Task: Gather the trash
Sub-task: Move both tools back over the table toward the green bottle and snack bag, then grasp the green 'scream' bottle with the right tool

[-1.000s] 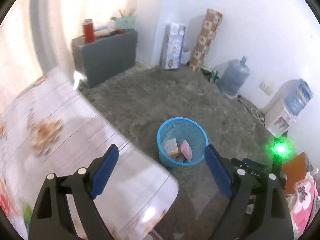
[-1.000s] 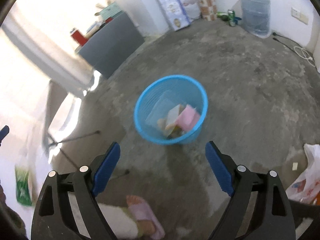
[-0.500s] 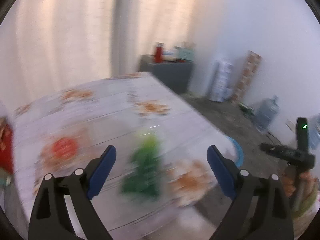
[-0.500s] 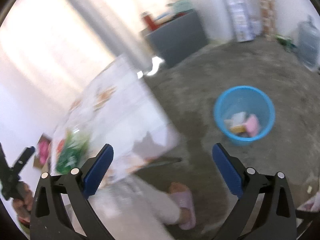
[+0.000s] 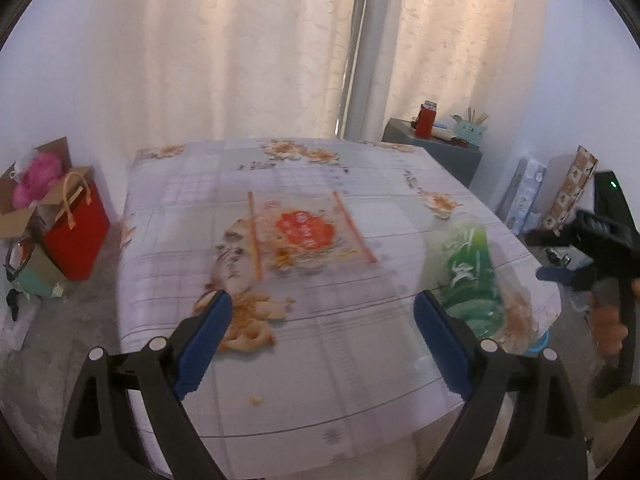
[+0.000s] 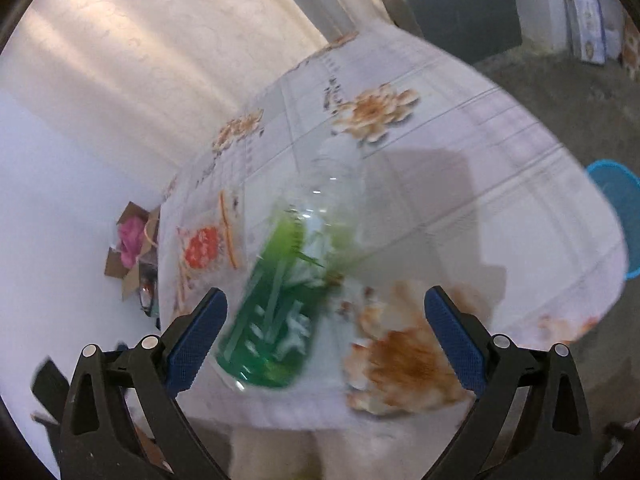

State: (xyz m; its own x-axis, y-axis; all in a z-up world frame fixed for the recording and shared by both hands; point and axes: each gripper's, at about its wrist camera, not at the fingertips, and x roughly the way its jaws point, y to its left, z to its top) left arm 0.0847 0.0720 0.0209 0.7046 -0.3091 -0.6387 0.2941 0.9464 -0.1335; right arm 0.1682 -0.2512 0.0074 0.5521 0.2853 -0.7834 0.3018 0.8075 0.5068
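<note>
Curtains fill the back wall, pale and backlit. Below them a table with a floral plastic cloth takes up most of both views. Off its far right corner stands a grey cabinet carrying a red flask. By the left wall sit a red gift bag and an open cardboard box. A blue basket shows past the table's right edge in the right wrist view. On the table lies a clear plastic bottle with a green label, blurred, on its side near the right edge. Toward the table's middle lies a clear wrapper with red print and orange strips. Left gripper and right gripper both hang over the table, jaws spread wide, holding nothing.
</note>
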